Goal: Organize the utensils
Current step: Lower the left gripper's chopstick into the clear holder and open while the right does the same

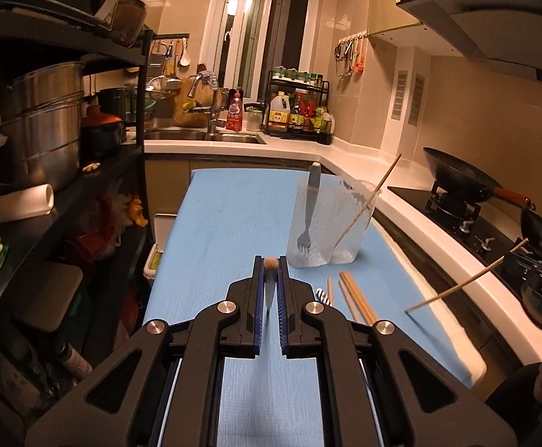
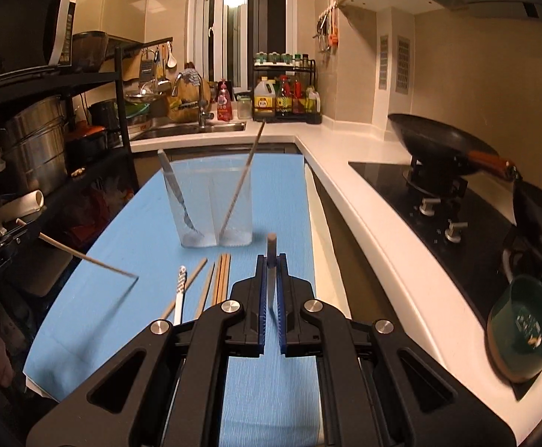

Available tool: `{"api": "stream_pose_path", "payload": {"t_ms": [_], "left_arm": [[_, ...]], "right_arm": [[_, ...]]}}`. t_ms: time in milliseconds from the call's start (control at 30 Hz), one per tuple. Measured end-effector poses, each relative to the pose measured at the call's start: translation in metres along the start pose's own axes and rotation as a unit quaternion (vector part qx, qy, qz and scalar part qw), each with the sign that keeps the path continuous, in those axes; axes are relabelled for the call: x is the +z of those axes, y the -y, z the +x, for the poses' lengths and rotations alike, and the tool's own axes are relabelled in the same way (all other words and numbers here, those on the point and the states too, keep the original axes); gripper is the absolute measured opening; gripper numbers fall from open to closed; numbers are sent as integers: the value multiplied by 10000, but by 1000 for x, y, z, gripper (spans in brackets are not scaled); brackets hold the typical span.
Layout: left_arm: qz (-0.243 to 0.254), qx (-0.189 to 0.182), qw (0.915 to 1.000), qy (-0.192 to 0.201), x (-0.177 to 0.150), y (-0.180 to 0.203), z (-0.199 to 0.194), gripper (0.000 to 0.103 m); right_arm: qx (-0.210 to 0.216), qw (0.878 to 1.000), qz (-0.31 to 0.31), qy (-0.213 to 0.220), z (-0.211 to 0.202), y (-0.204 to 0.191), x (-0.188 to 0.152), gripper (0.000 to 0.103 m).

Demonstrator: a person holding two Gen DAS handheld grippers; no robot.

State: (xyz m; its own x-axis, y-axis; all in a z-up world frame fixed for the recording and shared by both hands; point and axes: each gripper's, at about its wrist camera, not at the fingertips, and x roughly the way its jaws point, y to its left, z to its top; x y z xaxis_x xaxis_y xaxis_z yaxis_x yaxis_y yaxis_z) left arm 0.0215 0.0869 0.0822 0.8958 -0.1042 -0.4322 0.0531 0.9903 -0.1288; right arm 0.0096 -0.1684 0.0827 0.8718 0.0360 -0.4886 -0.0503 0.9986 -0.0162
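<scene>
Standing over the blue mat (image 2: 129, 246): clear holder (image 2: 211, 205) mid-mat holds a fork (image 2: 176, 190) and chopstick. Left gripper (image 1: 271, 272) and right gripper (image 2: 271, 268) each pinch one chopstick, end-on in their own views. Only the right view shows the green cup (image 2: 524, 327).

Black wok (image 2: 446, 145) on gas hob (image 2: 431, 193), steel stockpot (image 1: 43, 123) on black shelving, sink tap (image 2: 200, 100), bottle rack (image 1: 300, 111) in counter corner, green bowl (image 2: 528, 327).
</scene>
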Motion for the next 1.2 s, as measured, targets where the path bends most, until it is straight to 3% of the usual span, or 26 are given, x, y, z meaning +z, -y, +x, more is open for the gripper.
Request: {"api": "stream_pose_path", "payload": {"t_ms": [467, 767, 1033, 1200], "left_arm": [[-92, -766, 9942, -750, 95, 12, 28, 7], [106, -1066, 9928, -529, 155, 37, 44, 7], [49, -1101, 9939, -53, 205, 51, 65, 7], [209, -829, 9957, -357, 205, 58, 110, 7]], "right_arm": [[480, 9988, -21, 73, 19, -11, 83, 5], [855, 9950, -176, 478, 25, -29, 151, 5], [795, 9919, -355, 922, 52, -41, 206, 5], [782, 9944, -271, 656, 96, -40, 202, 5]]}}
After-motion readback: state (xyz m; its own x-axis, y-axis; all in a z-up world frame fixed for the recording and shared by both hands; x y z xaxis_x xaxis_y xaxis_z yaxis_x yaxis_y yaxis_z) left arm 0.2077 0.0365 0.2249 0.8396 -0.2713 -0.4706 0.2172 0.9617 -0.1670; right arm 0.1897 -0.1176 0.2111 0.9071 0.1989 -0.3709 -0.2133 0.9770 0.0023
